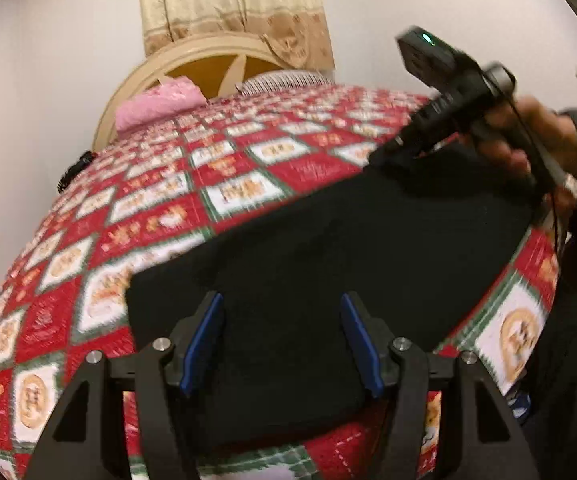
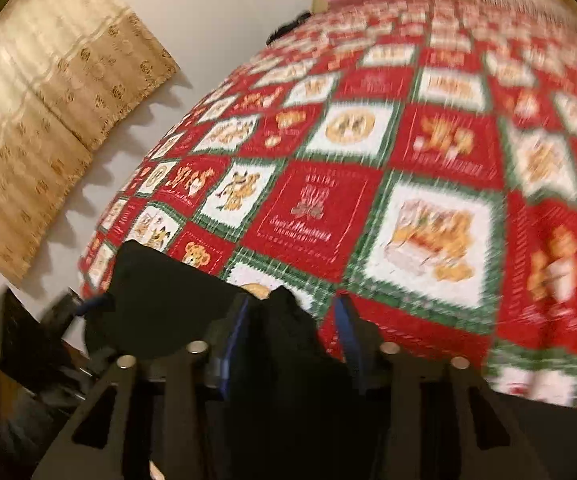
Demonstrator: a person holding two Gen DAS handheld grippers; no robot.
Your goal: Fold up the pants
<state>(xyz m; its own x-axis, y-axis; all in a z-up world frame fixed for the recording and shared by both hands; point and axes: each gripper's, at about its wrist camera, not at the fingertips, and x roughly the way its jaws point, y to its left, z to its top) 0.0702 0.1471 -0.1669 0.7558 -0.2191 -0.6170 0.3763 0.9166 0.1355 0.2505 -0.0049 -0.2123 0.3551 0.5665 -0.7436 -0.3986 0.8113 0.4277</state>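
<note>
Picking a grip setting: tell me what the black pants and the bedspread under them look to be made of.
Black pants: soft matte fabric, probably a knit or fleece; no sheen, and it lies limp and flat. The blur hides the weave.
Bedspread: printed quilted cloth, likely cotton or polyester; stitch lines cross the red and white squares, with a slight sheen.

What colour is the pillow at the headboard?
Pink. The pillow shows best in the left wrist view, against the headboard.

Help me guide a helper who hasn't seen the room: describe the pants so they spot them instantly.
Find the bed under the red, white and green patchwork quilt. On its near edge lie the black pants, a flat plain dark slab, the only unpatterned thing on it.
</note>
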